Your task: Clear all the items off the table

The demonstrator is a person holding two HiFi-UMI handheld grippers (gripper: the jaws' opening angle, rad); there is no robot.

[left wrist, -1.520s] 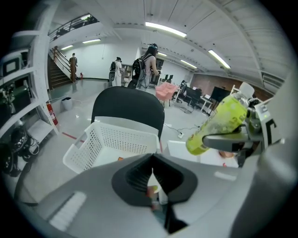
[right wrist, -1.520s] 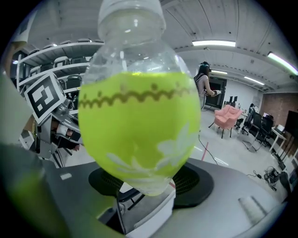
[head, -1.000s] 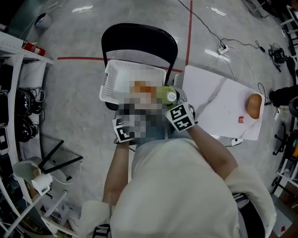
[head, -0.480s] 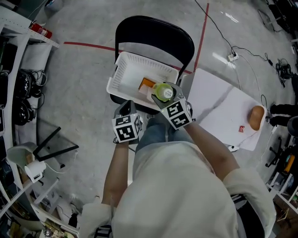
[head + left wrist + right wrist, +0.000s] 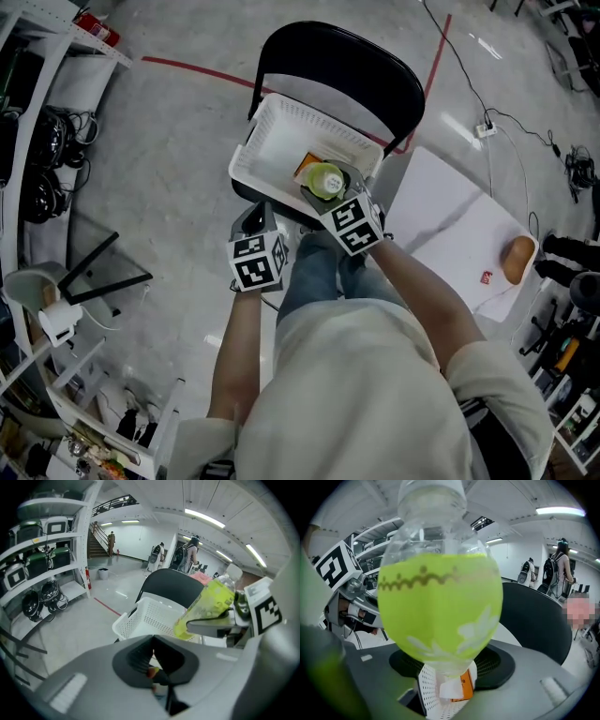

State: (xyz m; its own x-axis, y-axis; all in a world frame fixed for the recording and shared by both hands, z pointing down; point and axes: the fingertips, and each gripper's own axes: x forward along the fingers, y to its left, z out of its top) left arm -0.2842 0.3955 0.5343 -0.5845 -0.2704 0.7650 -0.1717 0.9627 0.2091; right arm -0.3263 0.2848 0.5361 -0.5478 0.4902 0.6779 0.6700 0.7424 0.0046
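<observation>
Left claw is pressed shut on nothing, just short of the white basket on the black chair. Right claw, spread wide around the green drink bottle, has carried it from the basket's near right corner to above its inside, over an orange packet. Release looks next. A bread roll remains at the counter's right edge.

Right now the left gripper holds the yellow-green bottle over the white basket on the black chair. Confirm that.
Wrong gripper. The right gripper holds the yellow-green bottle over the white basket on the black chair. The right gripper view shows the bottle between its jaws. The left gripper is shut, as the left gripper view shows.
</observation>
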